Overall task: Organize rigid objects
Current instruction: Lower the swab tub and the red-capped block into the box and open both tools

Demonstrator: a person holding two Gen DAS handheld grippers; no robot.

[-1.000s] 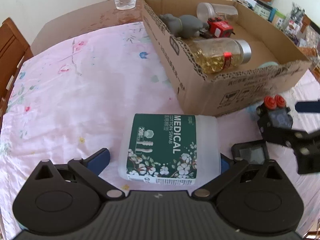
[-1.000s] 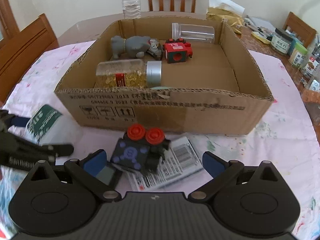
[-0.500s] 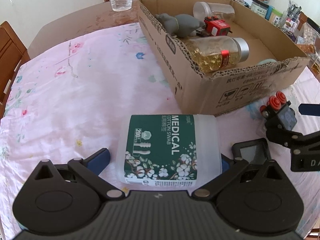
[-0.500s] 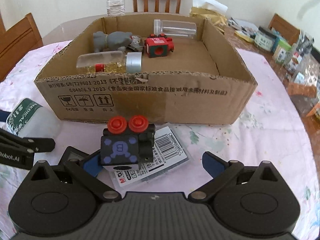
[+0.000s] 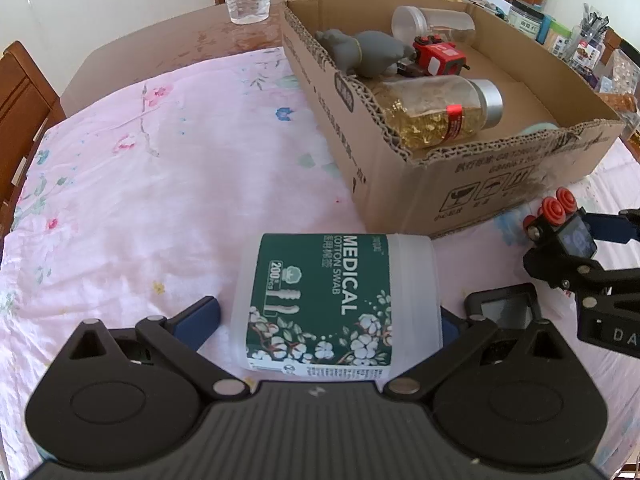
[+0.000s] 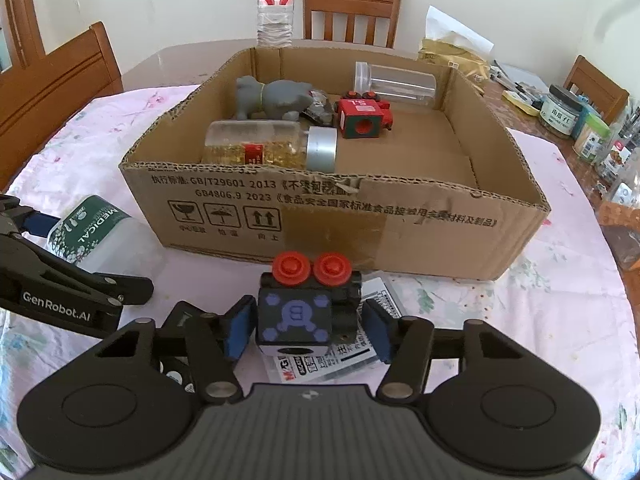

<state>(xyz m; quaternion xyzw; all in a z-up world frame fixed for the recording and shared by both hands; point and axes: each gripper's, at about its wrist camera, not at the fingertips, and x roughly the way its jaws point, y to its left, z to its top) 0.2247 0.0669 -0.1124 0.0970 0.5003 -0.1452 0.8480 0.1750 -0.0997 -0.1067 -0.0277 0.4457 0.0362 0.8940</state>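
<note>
Green-labelled plastic tub of medical cotton swabs (image 5: 340, 300) lies on its side w/ the left gripper (image 5: 328, 320) straddling it: near blue pad (image 5: 200, 316) stands clear of the tub w/ a visible gap, the far pad is mostly hidden behind the tub's white end, so jaws are spread and not clamping; probably lined up for a pick toward the cardboard box (image 5: 460, 184) ahead and to the right. Box already holds a grey animal figure (image 5: 360, 52), red toy block (image 5: 438, 58), clear jar (image 5: 432, 24) and a bottle of gold flakes (image 5: 440, 112), so sorting looks partly done. A pale green item behind the box's front wall is mostly cut off, can't ID it. Small dark device w/ a screen (image 5: 504, 306) sits just right of the gripper, half covered by its linkage. Right-wrist view: right gripper (image 6: 308, 324) has just been closing, w/ the black toy block with red knobs (image 6: 306, 304) between the pads. Left pad (image 6: 240, 328) touches the purple-printed face, right pad (image 6: 376, 332) sits against the black side, though the contact there is hard to confirm; I read it as clenched on the block. Block sits directly in front of the gripper, just short of the box's front wall, over a barcode-printed packet (image 6: 332, 360) whose text is mostly covered. Whether the block is lifted off the floral tablecloth (image 6: 540, 312) can't be told. The swab tub shows far left, partly blocked by the other gripper.
</note>
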